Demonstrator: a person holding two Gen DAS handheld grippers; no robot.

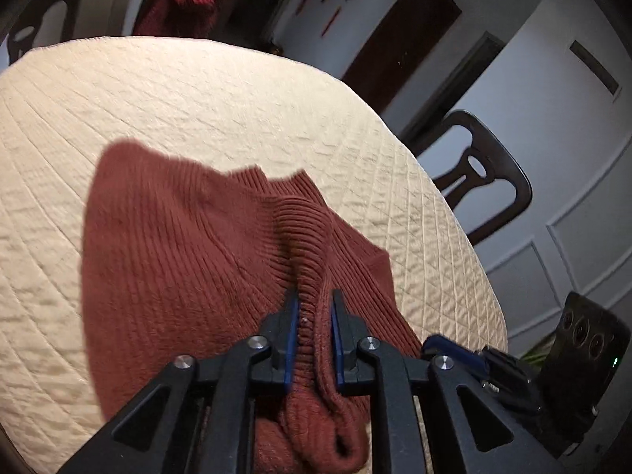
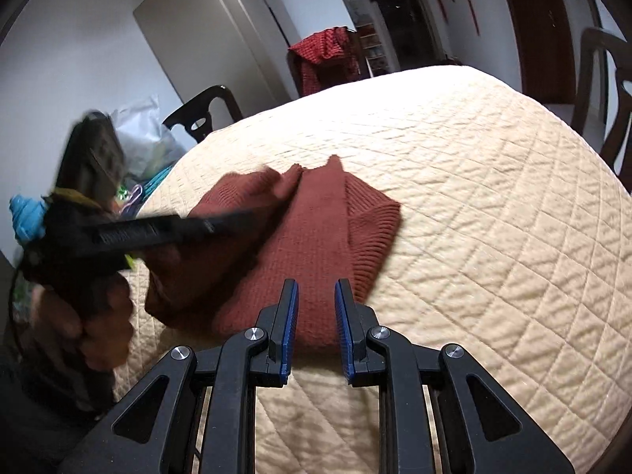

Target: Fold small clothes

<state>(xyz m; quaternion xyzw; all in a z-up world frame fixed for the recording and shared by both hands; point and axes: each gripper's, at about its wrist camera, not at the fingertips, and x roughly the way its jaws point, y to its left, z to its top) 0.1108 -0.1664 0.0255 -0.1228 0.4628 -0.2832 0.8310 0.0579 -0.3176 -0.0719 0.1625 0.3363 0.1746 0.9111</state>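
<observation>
The left gripper [image 1: 314, 324] has a thick ribbed roll of the rust sweater [image 1: 189, 245] bunched between its blue pads, jaws nearly together on the knit, and from the right wrist view it sweeps across blurred, a hand [image 2: 94, 316] clutching its handle. The rest of the sweater spreads ahead of that gripper and to its left, flat on the quilted table cover [image 1: 197, 98]. The right gripper [image 2: 316, 316] hangs over the near hem, jaws a narrow gap apart with nothing between them; the cloth lies just beyond and below its tips, one sleeve already turned in over the body ahead and to the right. My read: the left side is being carried over for a fold. To do it well, keep that pinch firm, lift the fold clear so it does not drag the body along, lay it edge to edge, and let the right tips press the hem down as an anchor. Risk: the bunched knit slips out, or lands crooked. As for containers, a pale bag [image 2: 146, 138] sits far off to the right gripper's left, past the table edge; what is in it I cannot make out.
</observation>
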